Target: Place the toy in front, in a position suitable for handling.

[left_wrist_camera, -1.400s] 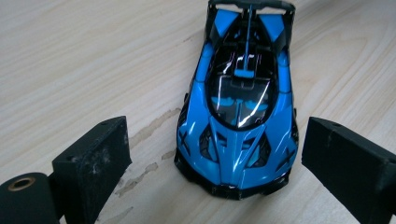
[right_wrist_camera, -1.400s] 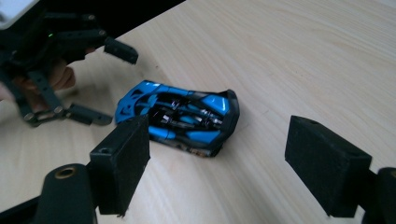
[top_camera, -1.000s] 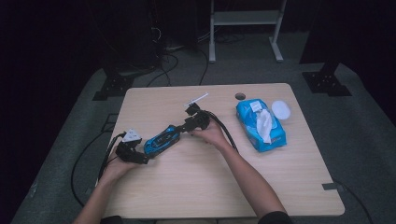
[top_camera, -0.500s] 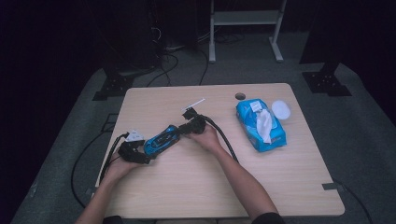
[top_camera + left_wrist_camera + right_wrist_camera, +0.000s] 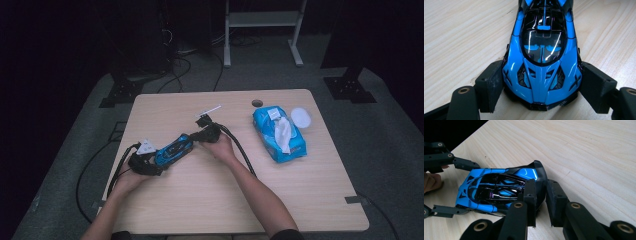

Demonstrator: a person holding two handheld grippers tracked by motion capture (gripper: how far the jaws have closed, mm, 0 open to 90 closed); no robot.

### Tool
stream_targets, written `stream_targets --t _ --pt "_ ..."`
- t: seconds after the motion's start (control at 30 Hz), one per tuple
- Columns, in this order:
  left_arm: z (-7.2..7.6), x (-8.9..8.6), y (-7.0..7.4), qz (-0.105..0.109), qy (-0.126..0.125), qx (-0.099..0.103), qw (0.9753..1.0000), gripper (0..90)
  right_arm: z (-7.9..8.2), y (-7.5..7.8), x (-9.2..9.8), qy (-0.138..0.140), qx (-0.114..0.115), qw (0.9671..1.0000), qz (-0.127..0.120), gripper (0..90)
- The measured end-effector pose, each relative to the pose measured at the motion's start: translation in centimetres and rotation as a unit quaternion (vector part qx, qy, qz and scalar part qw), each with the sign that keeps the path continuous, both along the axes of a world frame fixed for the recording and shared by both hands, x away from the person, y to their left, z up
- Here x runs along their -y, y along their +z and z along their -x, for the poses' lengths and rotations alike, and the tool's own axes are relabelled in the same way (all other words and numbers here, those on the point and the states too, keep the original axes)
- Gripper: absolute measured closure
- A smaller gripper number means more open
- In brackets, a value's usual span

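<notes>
Left of frame centre, my left hand-held gripper clamps the blue toy car's nose; my right hand-held gripper pinches its rear wing on the tabletop.

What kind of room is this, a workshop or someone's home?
Probably a lab or recording studio: dark walls, a pale wooden table on grey carpet, black equipment stands, and cabled grippers holding a blue toy sports car.

Car tail cut by top edge in left gripper view. Right gripper fingers hide car's rear wing middle. In high view, hand hides right gripper's grip; small white item on counter too small to identify.
</notes>
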State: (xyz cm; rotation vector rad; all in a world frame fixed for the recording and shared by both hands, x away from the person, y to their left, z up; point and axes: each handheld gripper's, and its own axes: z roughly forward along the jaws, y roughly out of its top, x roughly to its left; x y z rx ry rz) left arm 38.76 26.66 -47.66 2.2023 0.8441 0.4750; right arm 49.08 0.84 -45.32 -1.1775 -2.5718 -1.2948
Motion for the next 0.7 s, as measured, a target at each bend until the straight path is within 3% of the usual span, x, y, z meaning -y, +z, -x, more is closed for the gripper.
stream_targets --t 0.13,0.27,0.4,0.57,0.7 --pt "0.0 0.01 -0.02 0.001 0.0 0.001 1.0 24.7 -0.02 -0.05 -0.01 0.0 0.002 1.0 -0.001 76.9" --pt "-0.28 -0.02 -0.23 0.015 0.003 -0.009 0.9998 23.7 0.1 -0.53 -0.41 0.003 -0.004 1.0 0.006 70.0" --pt "-0.51 0.19 -0.43 0.027 0.009 -0.015 0.9995 20.7 0.09 -0.75 -0.54 0.003 -0.018 0.9998 -0.009 70.2" --pt "-0.35 0.32 -0.3 0.018 0.003 -0.006 0.9998 23.3 0.32 -0.65 -0.86 0.001 -0.02 0.9998 -0.008 73.0" --pt "-0.09 0.71 -0.16 0.005 -0.004 0.005 1.0 24.7 0.13 -0.56 -0.39 -0.014 -0.029 0.9993 -0.021 77.5"
